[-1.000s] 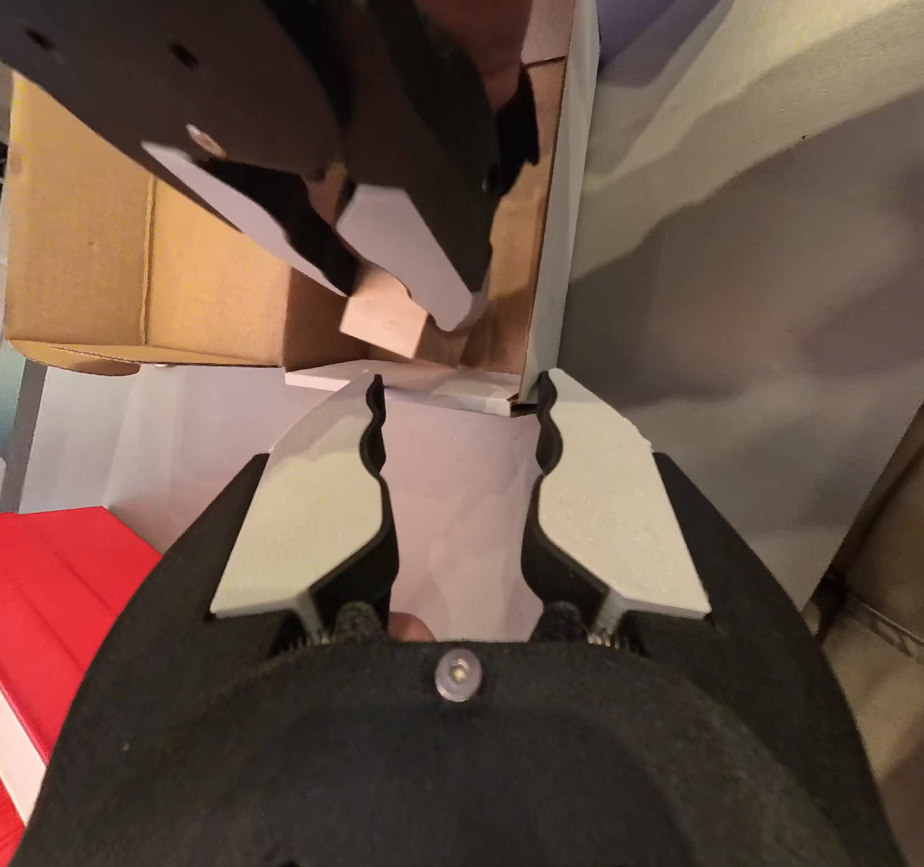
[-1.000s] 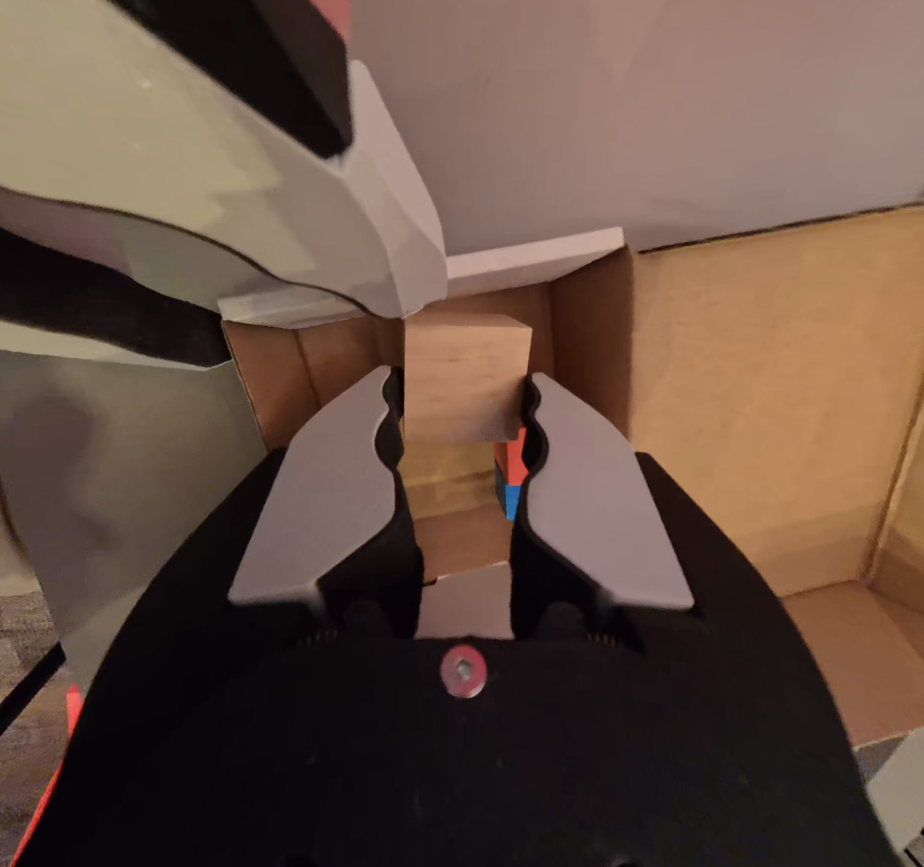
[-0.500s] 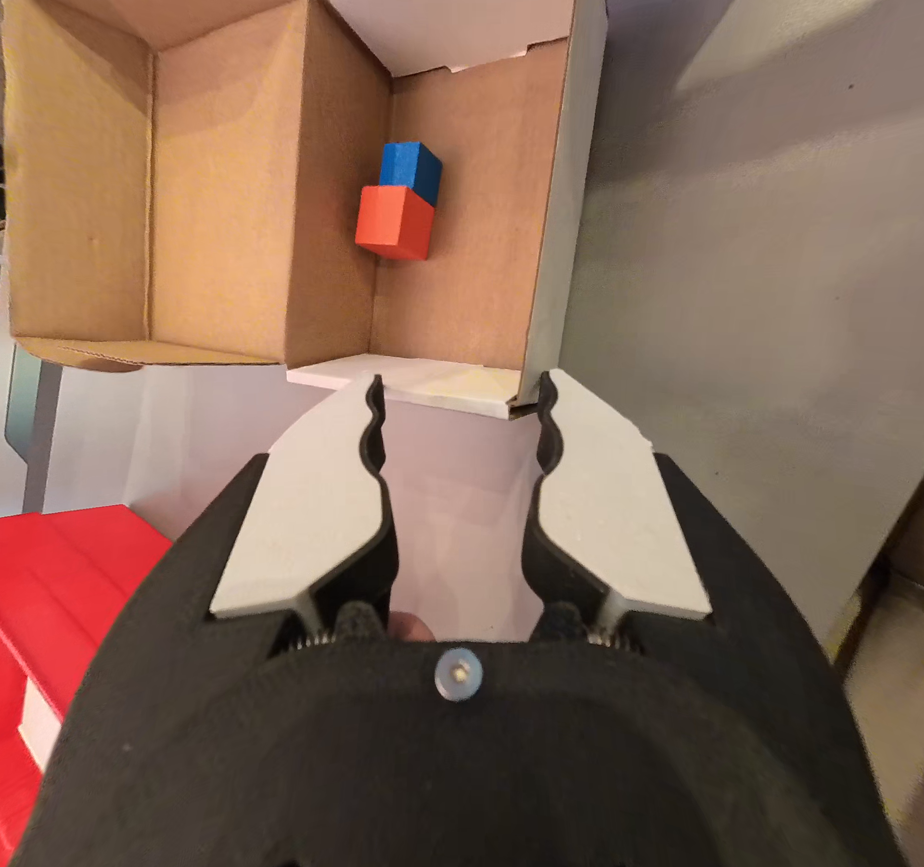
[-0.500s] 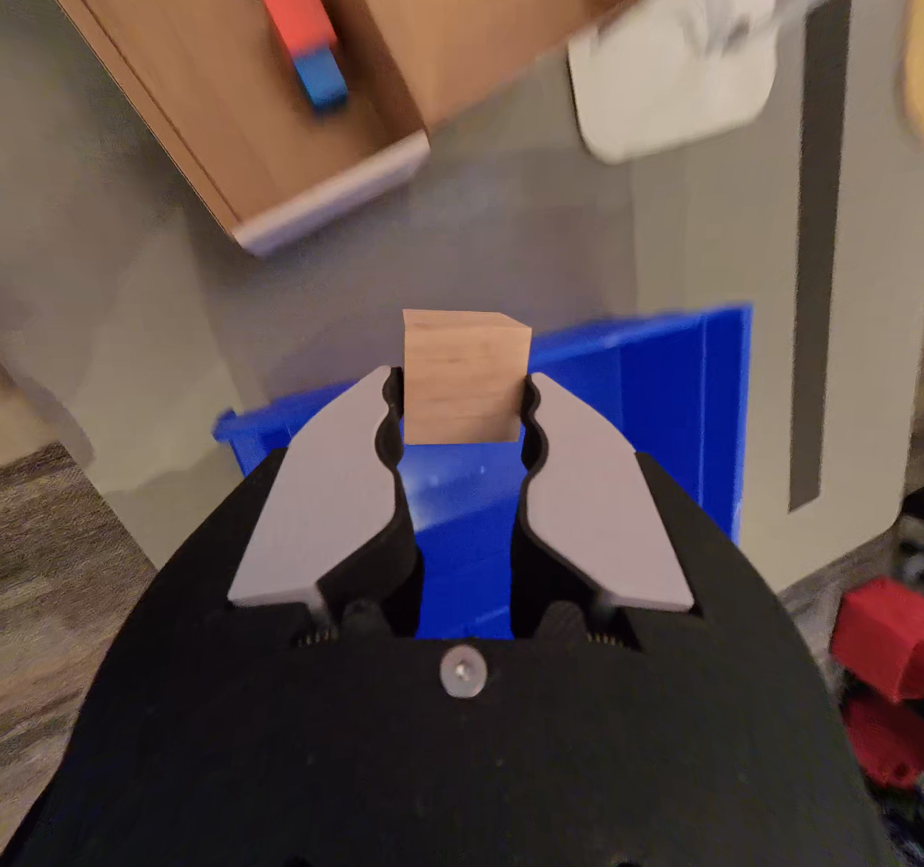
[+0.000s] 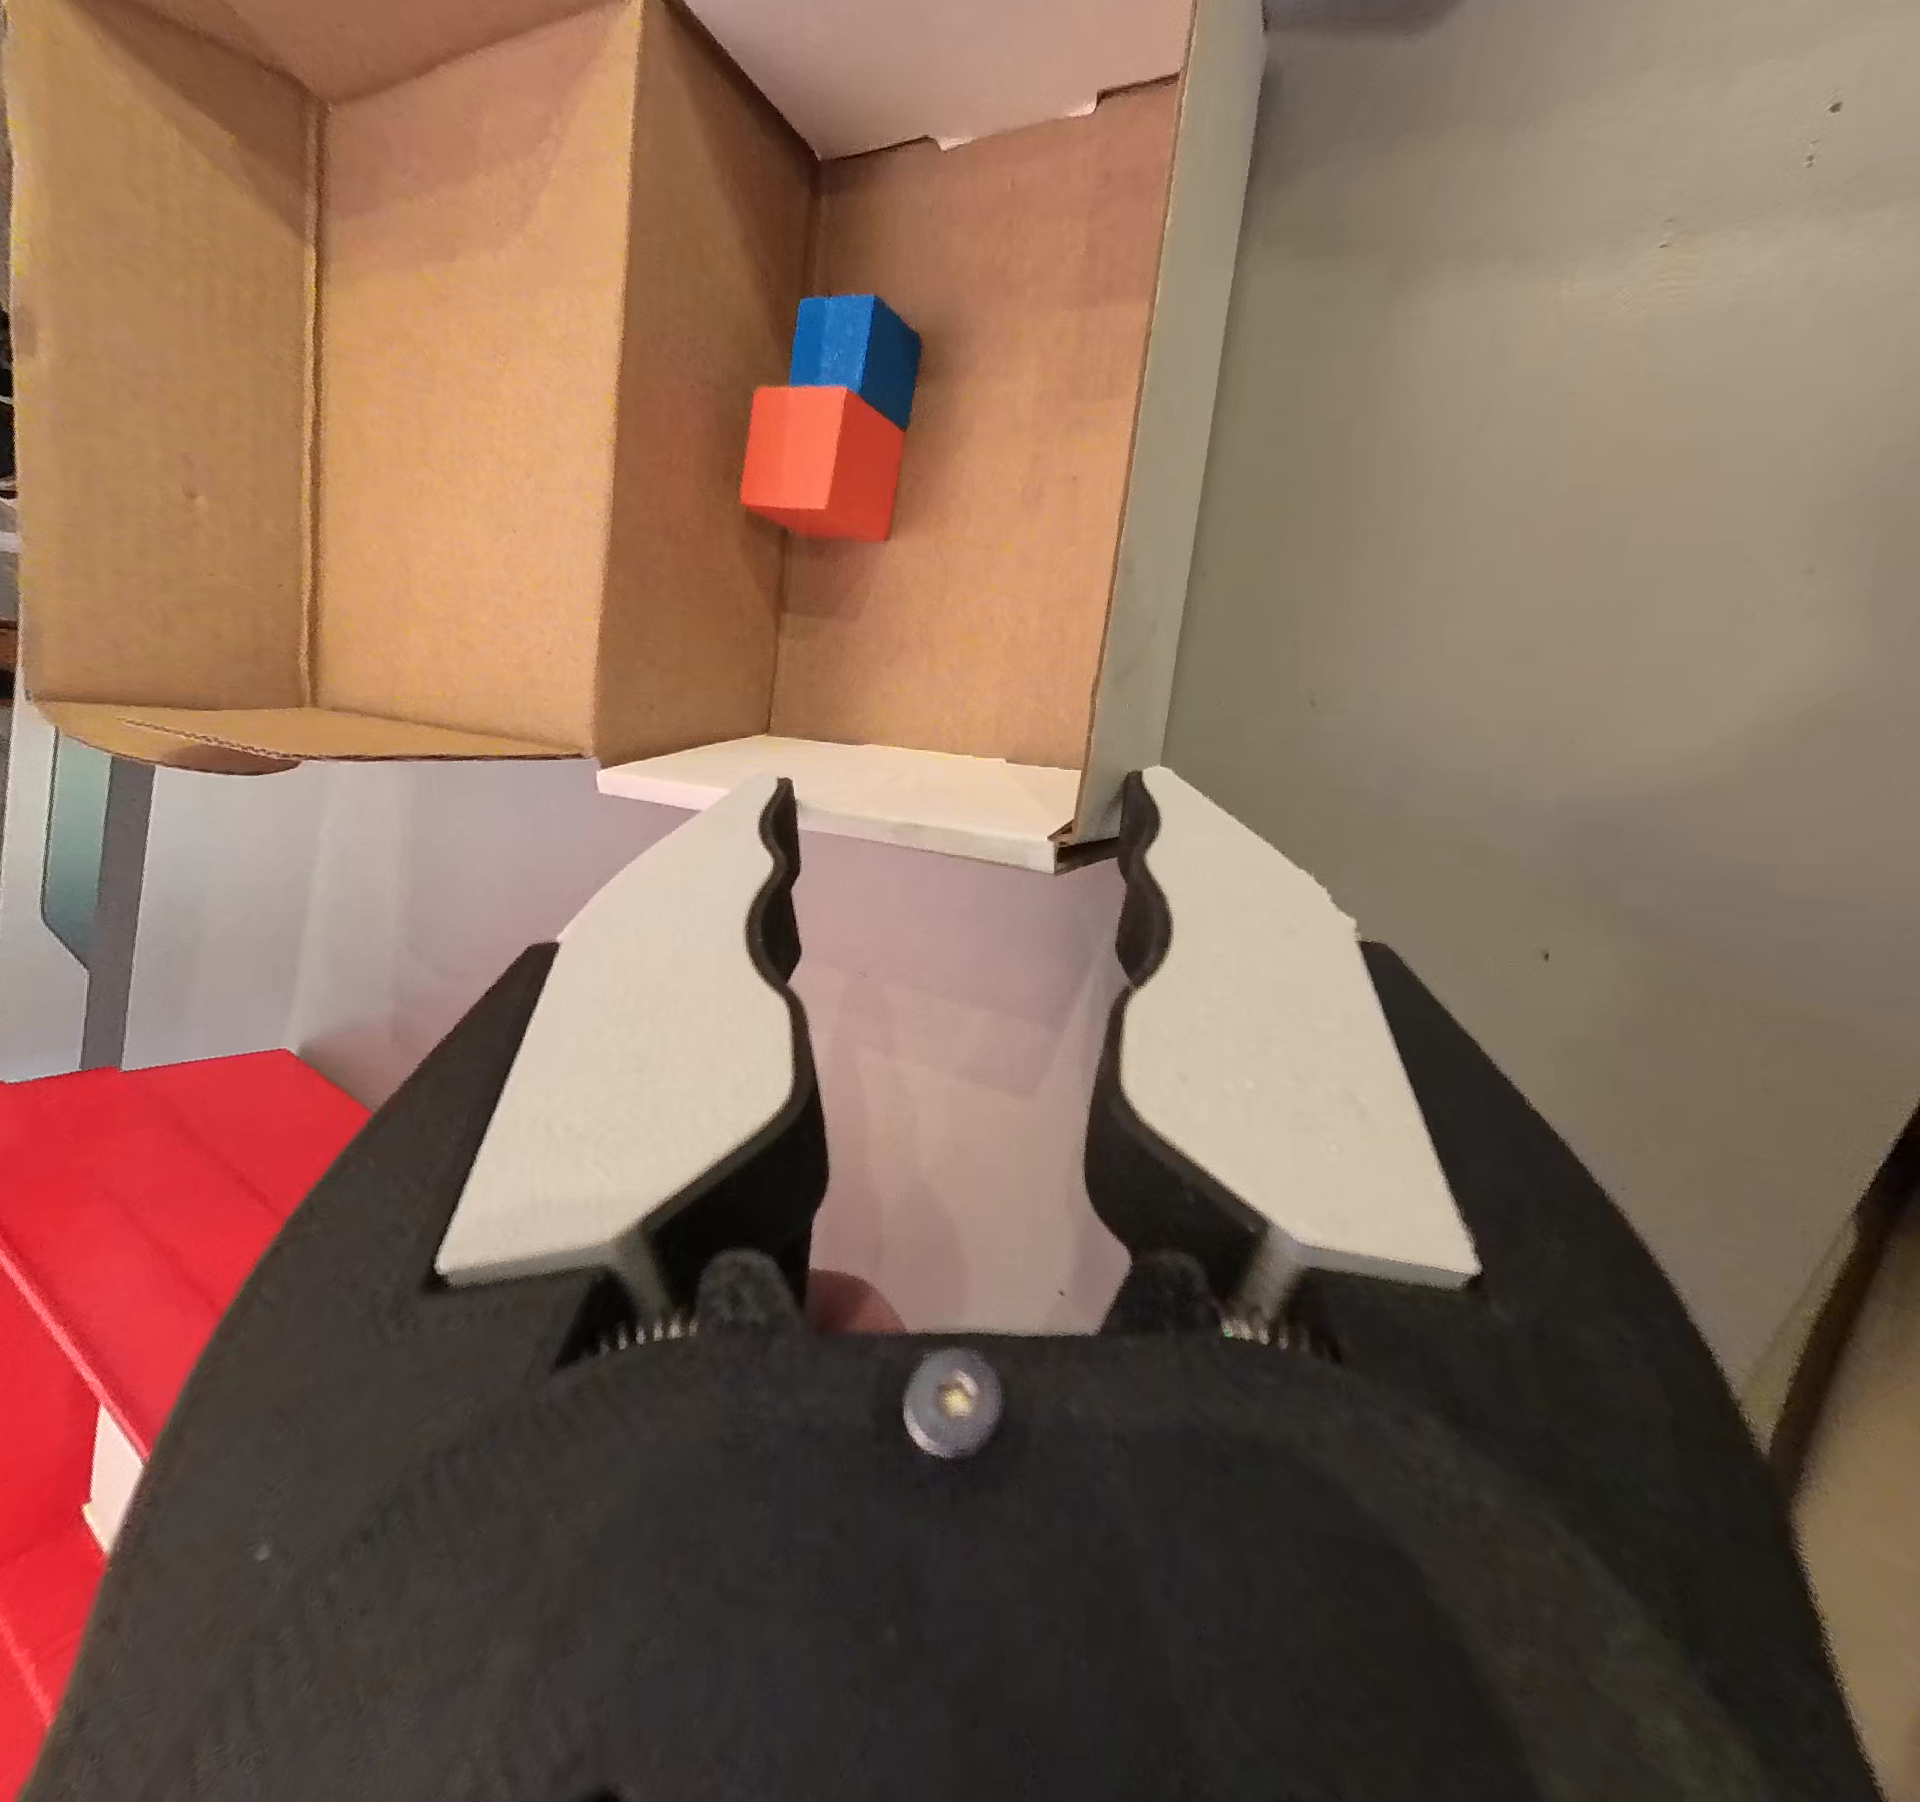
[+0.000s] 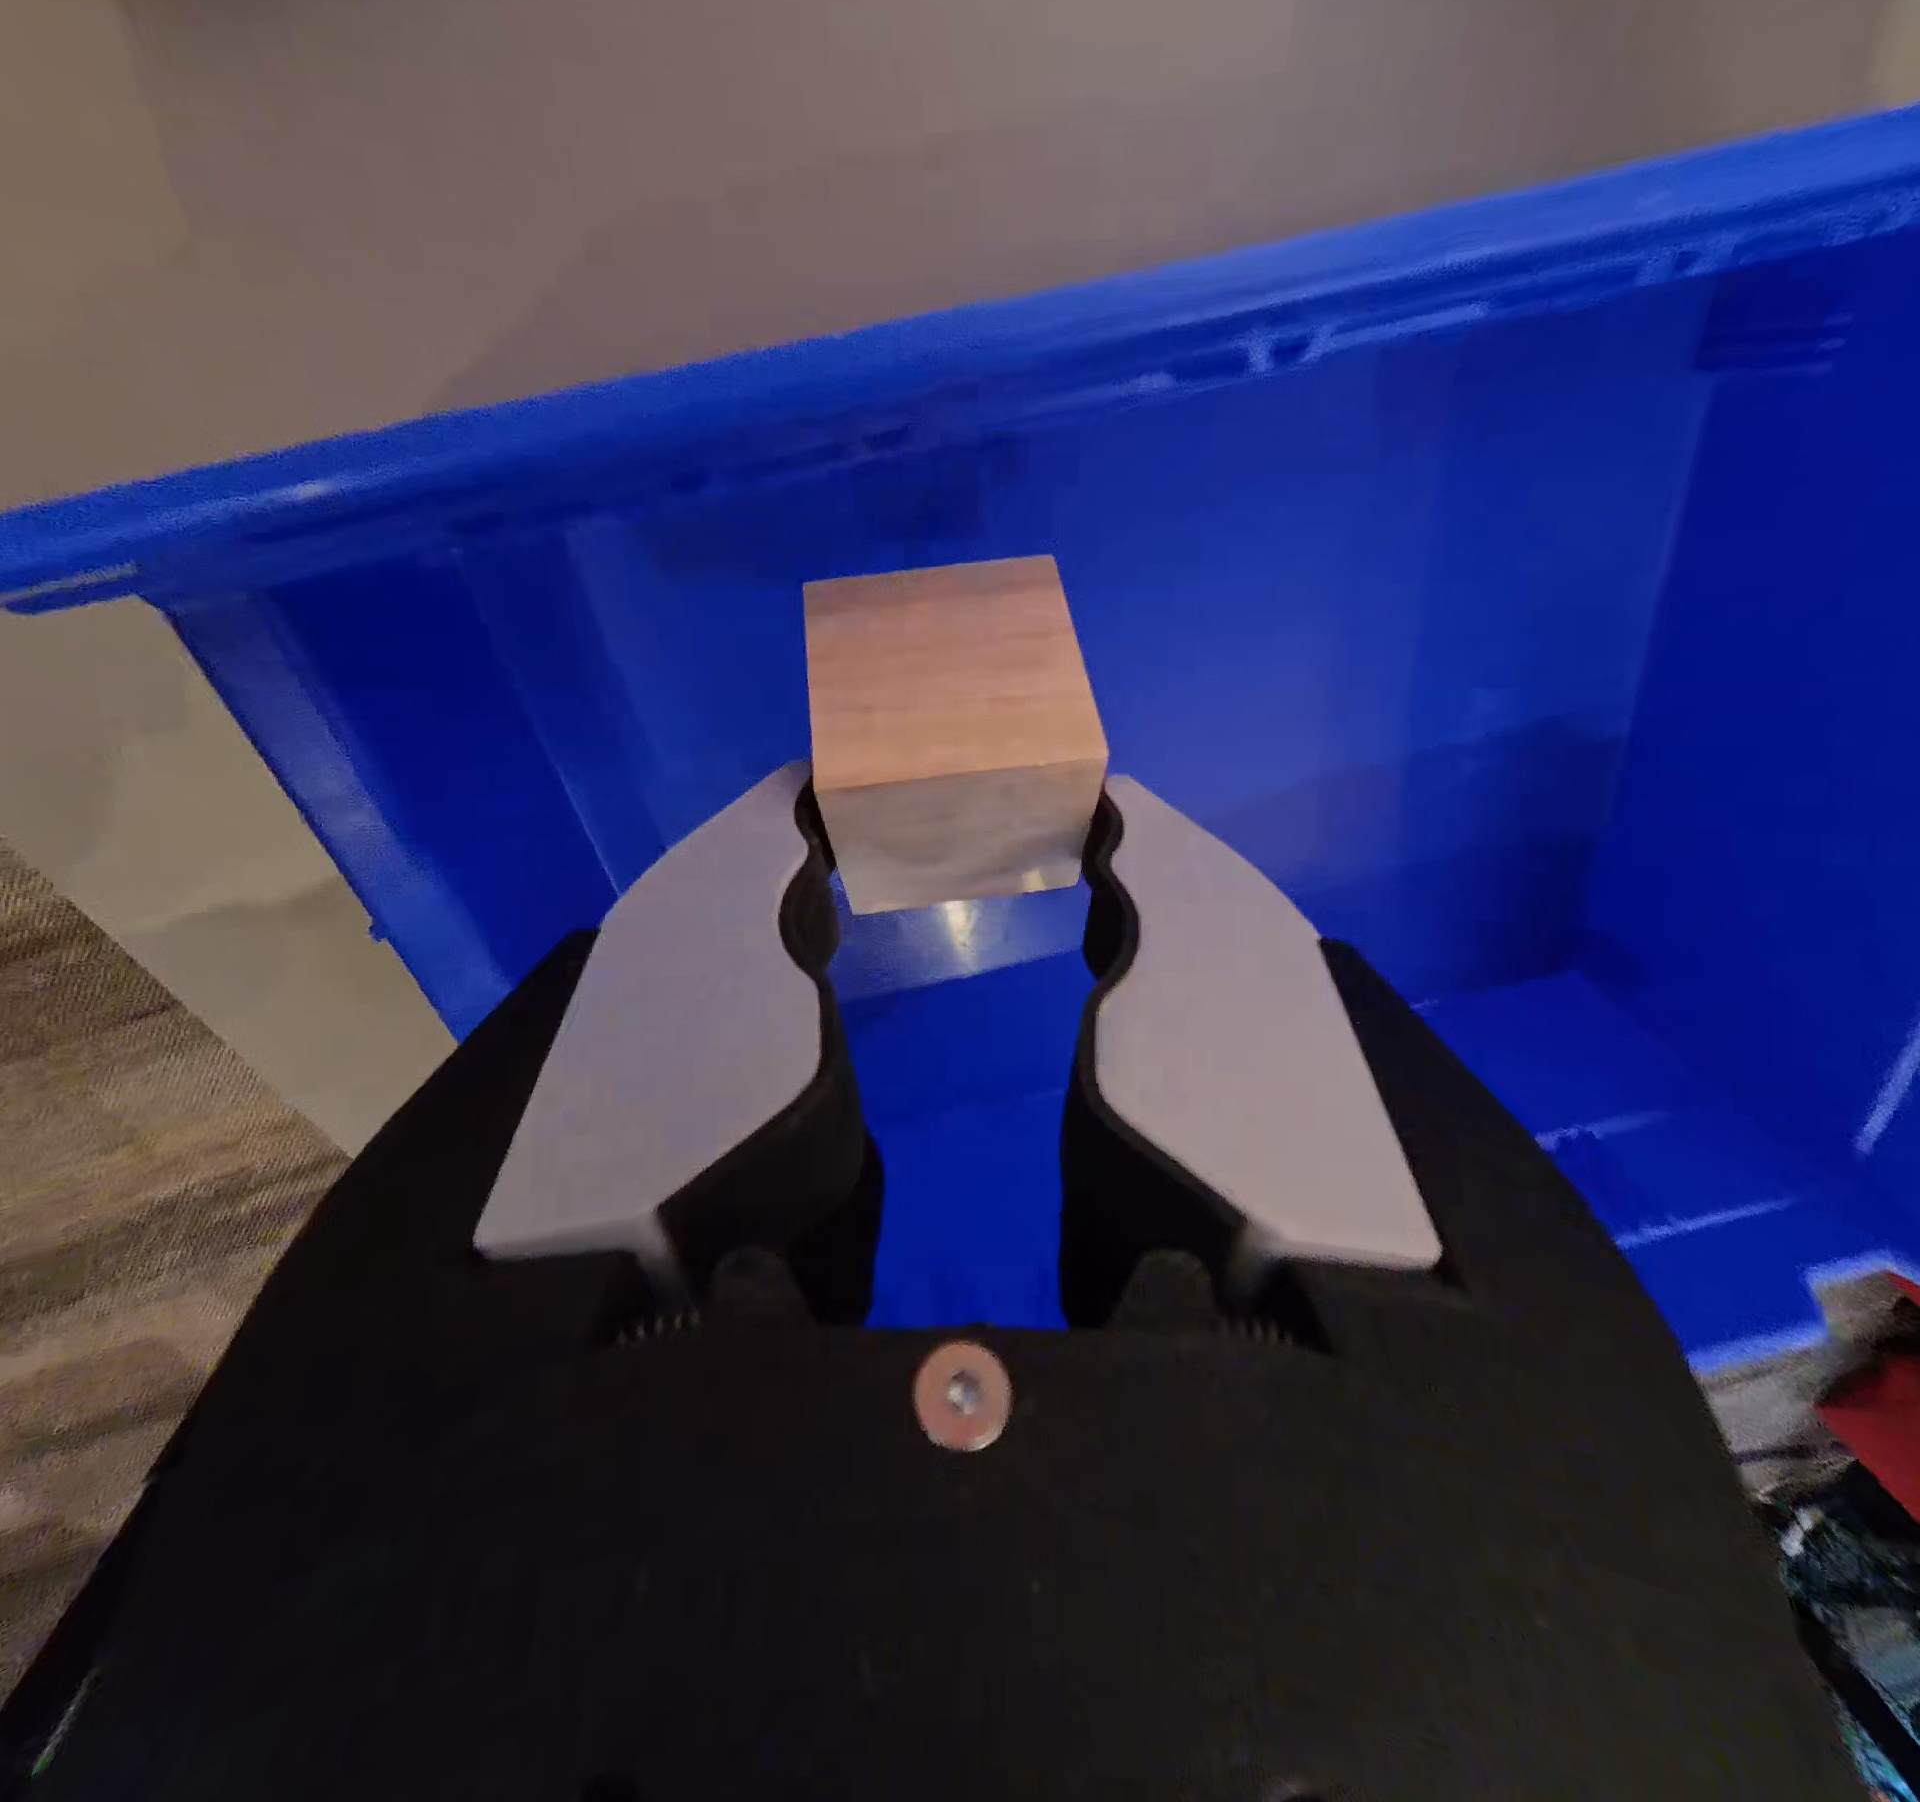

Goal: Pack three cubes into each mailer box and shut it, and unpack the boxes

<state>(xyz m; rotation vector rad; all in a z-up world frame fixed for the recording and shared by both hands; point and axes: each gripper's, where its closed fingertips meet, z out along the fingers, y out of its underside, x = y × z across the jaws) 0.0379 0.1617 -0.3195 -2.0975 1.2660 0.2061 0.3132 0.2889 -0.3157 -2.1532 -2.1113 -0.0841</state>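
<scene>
Unpacking looked underway: the right gripper (image 6: 958, 822) pinched a wooden cube (image 6: 951, 713) over the blue bin (image 6: 1455, 672) ahead, needing release, while the left gripper (image 5: 956, 812) sat spread before the box (image 5: 1174, 402).

No legible text, label, brand, number or sign anywhere in either view.
</scene>
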